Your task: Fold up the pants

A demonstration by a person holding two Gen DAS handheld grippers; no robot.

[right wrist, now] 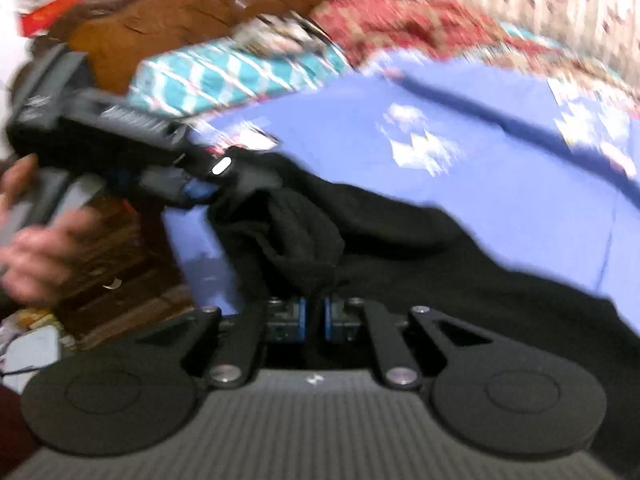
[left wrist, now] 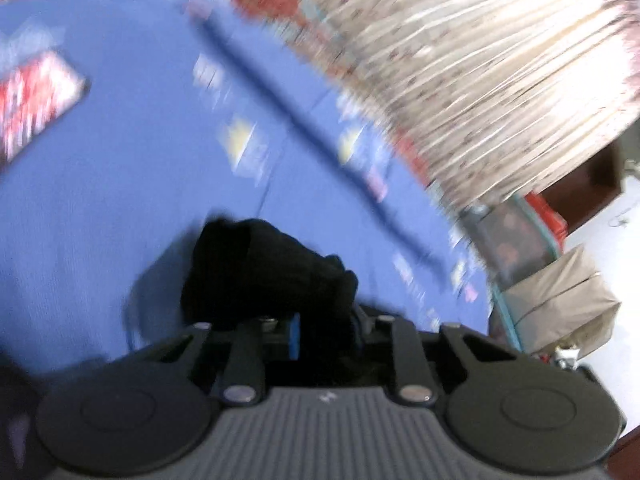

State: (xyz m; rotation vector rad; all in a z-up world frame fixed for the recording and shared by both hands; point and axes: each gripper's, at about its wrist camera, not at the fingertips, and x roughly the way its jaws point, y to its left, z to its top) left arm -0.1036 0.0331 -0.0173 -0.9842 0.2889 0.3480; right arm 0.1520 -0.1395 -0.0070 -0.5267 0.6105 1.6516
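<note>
The black pants [right wrist: 400, 240] lie rumpled on a blue bedsheet [right wrist: 480, 184]. In the right wrist view a bunched fold of them runs down between the blue pads of my right gripper [right wrist: 316, 318], which is shut on the cloth. At the left, a hand [right wrist: 36, 256] holds my left gripper [right wrist: 200, 192], whose tip is pinched on another corner of the pants. In the blurred left wrist view a lump of the pants [left wrist: 272, 272] rises from my left gripper [left wrist: 324, 332], with one blue pad [left wrist: 294, 336] showing beside the cloth.
The bedsheet [left wrist: 120, 160] carries printed patches. A pale patterned curtain [left wrist: 480, 60] hangs at the far side. A teal striped pillow [right wrist: 240, 72], a red patterned blanket [right wrist: 400, 24] and a wooden headboard [right wrist: 180, 12] lie beyond. A cardboard box [left wrist: 560, 304] stands by the bed's edge.
</note>
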